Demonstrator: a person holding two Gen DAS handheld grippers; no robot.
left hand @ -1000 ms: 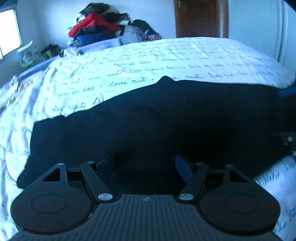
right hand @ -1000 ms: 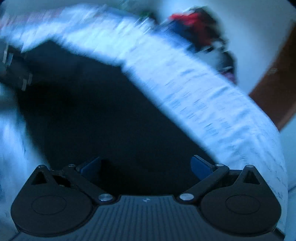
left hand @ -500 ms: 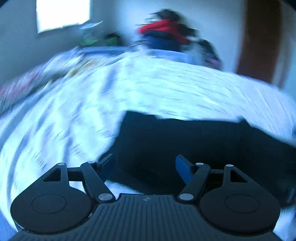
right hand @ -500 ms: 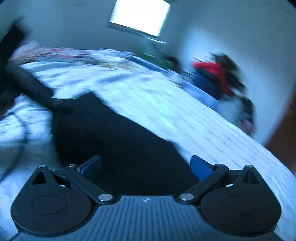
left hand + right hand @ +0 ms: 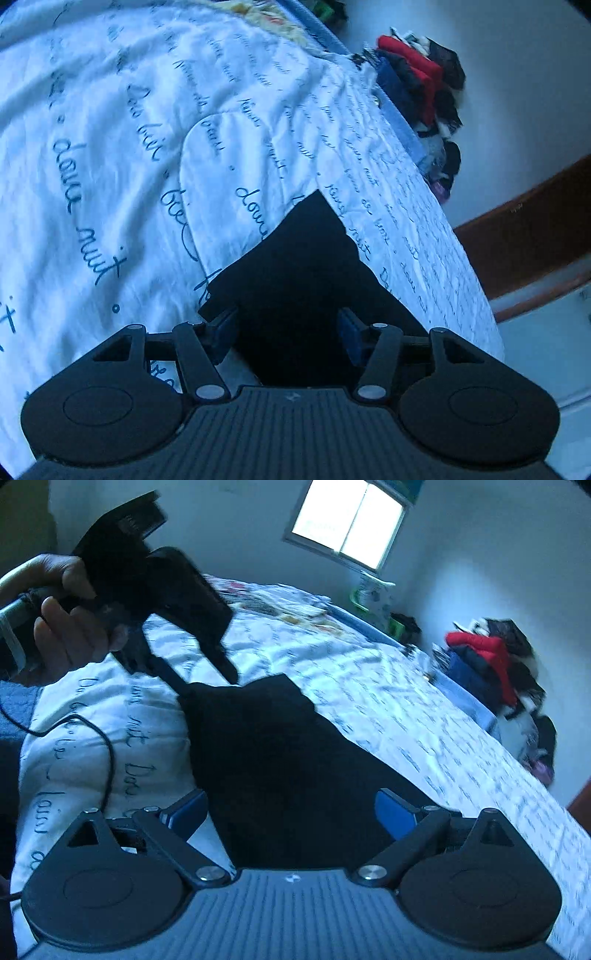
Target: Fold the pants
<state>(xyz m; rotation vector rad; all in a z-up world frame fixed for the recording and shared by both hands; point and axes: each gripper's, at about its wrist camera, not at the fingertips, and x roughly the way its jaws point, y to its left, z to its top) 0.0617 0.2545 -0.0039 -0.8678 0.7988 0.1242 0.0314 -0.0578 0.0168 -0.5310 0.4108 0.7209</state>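
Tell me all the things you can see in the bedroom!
pants: one, black, lying on the bed under both grippers
bed cover: one, white with blue handwriting
clothes pile: one, red, navy and black, past the bed's far edge
window: one, bright, on the far wall
door: one, brown wood
cable: one, black, lying on the cover
left gripper: one, black with blue pads, open
right gripper: one, black with blue pads, open
left hand: one, holding the left gripper's handle
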